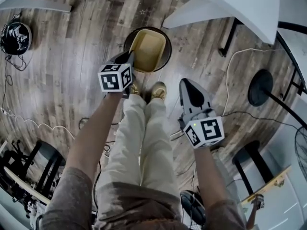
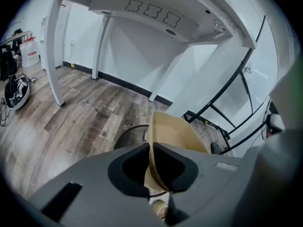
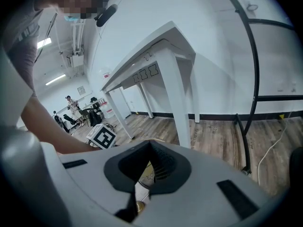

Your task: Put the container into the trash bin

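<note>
A tan plastic container (image 1: 147, 49) hangs tilted over the round black trash bin (image 1: 167, 52) on the wood floor. My left gripper (image 1: 129, 57) is shut on the container's near wall. In the left gripper view the thin wall of the container (image 2: 174, 132) runs up between the dark pads, with the black rim of the bin (image 2: 124, 134) just below and behind it. My right gripper (image 1: 192, 96) hangs to the right, nearer my legs, shut with nothing in it. In the right gripper view its tips (image 3: 150, 143) meet, and the left gripper's marker cube (image 3: 103, 137) shows beyond.
My shoes (image 1: 157, 91) stand just in front of the bin. A white table (image 1: 249, 4) stands beyond it on white legs (image 2: 55, 56). A black helmet-like thing (image 1: 15, 37) lies at far left; a cable (image 1: 235, 61) and a black round base (image 1: 260, 87) lie at right.
</note>
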Demonstrator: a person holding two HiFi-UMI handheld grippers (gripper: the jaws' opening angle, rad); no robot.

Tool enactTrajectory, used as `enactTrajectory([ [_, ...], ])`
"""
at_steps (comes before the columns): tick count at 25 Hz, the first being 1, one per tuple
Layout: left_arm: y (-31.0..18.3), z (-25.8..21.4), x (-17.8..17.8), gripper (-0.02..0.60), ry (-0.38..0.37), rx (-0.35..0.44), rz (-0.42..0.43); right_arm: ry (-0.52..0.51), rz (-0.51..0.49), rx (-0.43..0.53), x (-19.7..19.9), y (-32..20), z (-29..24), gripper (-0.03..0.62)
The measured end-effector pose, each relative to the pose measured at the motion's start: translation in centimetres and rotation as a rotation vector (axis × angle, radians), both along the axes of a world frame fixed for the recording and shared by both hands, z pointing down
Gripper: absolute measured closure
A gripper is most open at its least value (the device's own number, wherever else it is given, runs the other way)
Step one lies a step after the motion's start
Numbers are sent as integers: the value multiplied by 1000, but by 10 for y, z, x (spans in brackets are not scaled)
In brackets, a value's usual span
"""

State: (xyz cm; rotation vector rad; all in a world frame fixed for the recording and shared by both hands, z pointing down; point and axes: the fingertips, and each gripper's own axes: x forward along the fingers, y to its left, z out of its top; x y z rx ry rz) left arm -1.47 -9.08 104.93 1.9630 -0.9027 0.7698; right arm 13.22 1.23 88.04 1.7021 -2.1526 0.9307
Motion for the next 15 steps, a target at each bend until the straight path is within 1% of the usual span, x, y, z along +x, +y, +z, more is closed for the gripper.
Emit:
enactTrajectory([
  [6,5,50,2,560,-69,-37,29,-5,-22,-19,-9,2,5,592],
  [10,9,79,-1,560,-133,-69,34,1,-28,-24,-10,2,5,592],
  [15,10,103,3,559,-205,-73,81,9,-14,-39,-4,7,10,592],
])
